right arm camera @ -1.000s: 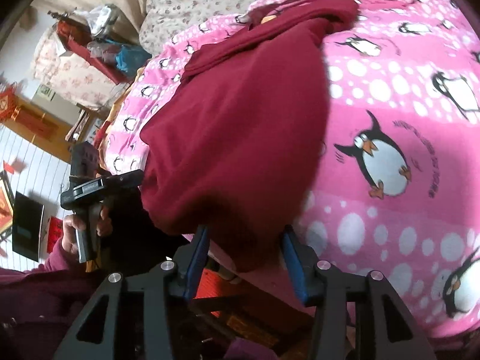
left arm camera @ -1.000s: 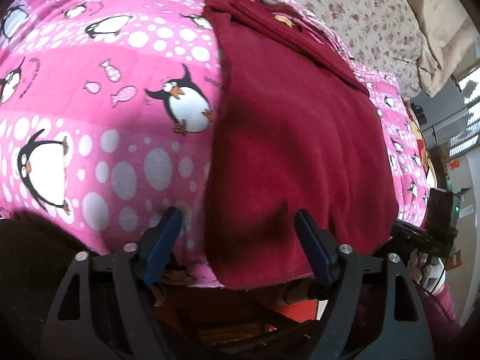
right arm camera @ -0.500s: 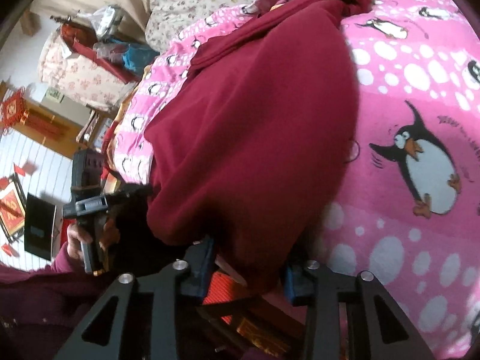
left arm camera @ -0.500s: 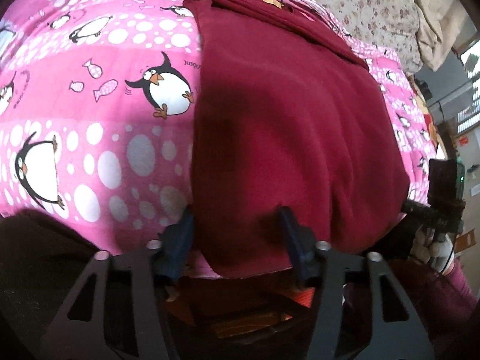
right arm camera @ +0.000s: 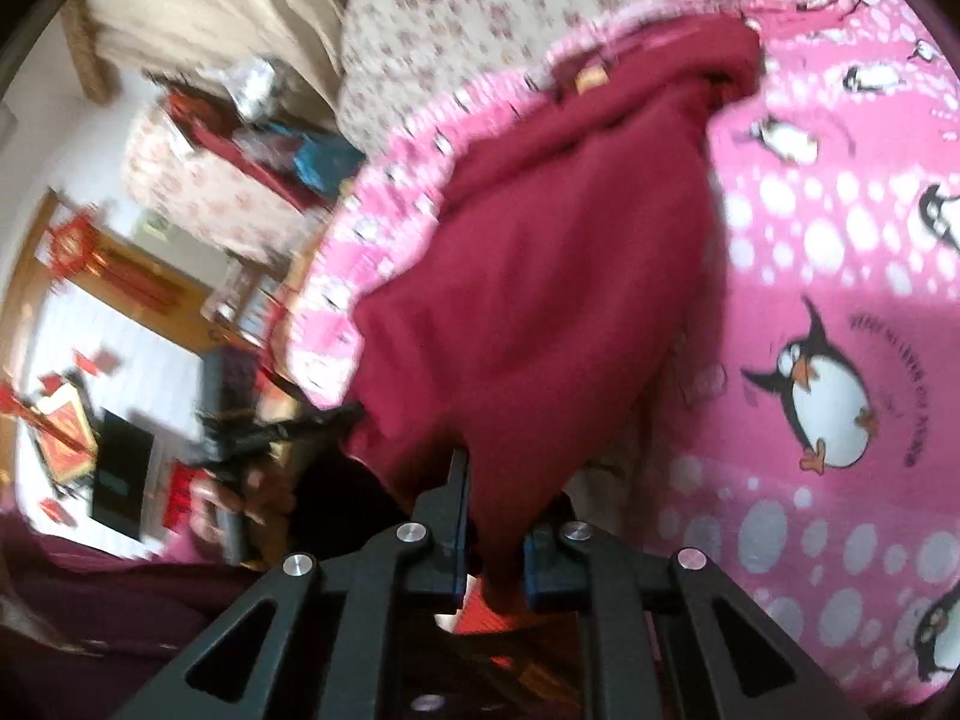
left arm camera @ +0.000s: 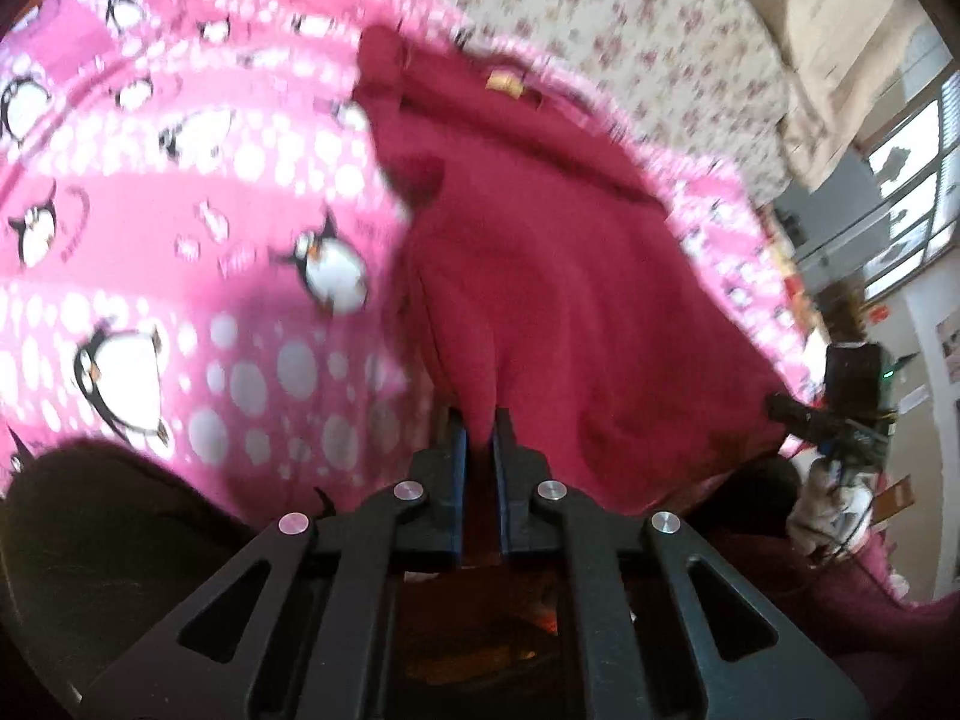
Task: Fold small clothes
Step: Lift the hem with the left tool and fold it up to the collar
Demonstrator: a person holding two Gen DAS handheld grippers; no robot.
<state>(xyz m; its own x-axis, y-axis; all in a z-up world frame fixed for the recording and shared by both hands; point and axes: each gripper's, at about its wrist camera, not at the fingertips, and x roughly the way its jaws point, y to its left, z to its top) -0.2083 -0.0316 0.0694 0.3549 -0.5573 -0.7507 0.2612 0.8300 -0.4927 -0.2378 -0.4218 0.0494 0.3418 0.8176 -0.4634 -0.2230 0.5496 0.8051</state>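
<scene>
Both jaws closed on garment (left arm camera: 570, 312); edges blurred.

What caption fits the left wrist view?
Left claw shut on the maroon garment's near edge, over the pink penguin blanket.

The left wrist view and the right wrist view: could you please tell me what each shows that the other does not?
Only the left wrist view shows the window and the left gripper pinching the garment's near edge. Only the right wrist view shows the red wall ornament and the right gripper, closing on that edge. Both show the maroon garment on the pink penguin blanket.
</scene>
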